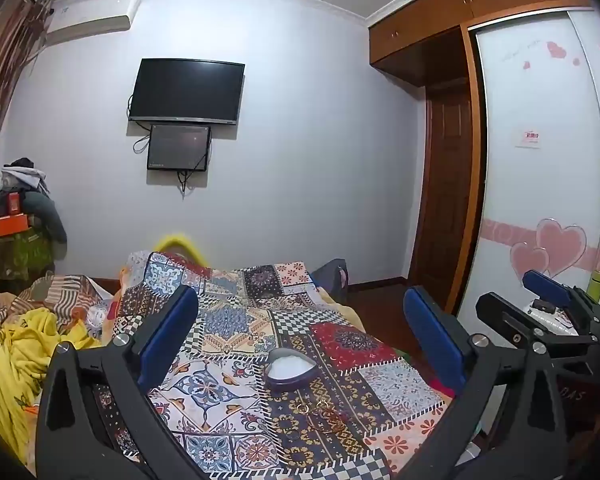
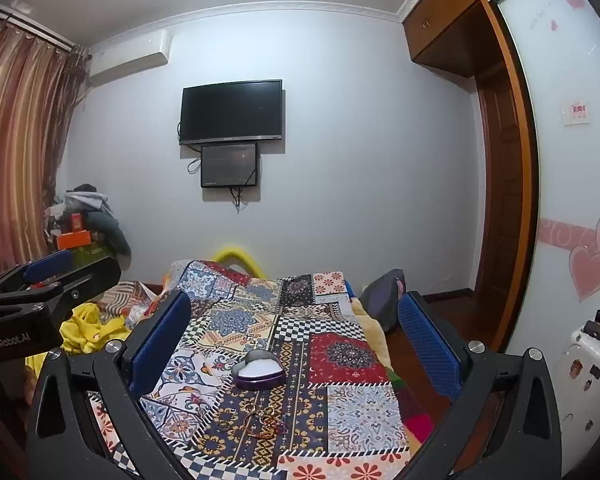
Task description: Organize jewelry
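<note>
Dim, bluish light — fisheye-warped edges

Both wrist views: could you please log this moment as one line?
left tongs open, empty | right tongs open, empty | heart box open on quilt | jewelry loose beside box, untouched

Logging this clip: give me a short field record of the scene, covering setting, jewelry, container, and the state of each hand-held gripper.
setting: bedroom, patchwork bedspread on the bed
container: heart-shaped box, open, white lining, no jewelry visible inside
jewelry: small pile of rings and chains lying on the bedspread just in front of the box, apart from it
left hand-held gripper: open, holding nothing, above the bed
right hand-held gripper: open, holding nothing, above the bed
background: wall TV, smaller screen below it, wardrobe at right
task progress: not yet started, by the look of it
</note>
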Demonstrator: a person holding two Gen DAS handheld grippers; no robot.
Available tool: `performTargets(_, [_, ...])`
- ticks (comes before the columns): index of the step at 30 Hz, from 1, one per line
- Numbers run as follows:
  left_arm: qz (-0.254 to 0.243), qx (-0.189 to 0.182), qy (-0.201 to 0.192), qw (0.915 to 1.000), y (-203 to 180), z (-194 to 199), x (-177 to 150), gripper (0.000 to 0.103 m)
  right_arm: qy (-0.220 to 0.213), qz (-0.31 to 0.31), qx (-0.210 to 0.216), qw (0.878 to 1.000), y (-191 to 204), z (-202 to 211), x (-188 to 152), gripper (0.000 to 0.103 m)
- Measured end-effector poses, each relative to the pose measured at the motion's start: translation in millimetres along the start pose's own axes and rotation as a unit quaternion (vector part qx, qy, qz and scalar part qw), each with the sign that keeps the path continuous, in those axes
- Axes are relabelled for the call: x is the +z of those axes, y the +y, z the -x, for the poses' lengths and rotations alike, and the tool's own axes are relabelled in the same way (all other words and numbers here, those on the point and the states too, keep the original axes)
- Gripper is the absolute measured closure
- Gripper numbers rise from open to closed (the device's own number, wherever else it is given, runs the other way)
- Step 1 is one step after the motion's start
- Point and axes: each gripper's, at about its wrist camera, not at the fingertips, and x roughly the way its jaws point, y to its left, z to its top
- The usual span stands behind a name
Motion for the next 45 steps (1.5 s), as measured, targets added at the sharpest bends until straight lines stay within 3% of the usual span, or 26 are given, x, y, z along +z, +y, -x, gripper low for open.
performTargets(27, [0.005,0.010,0.020,0.9997,11,-19,-20,0.000,0.008,0.003,0.001,1.000,4,-4,-5,0.000])
performTargets(45, [0.008,0.011,0.024,0.9996,11,-17,-13,0.000,0.012,0.004,0.003,1.000,6,-3,-5,0.000])
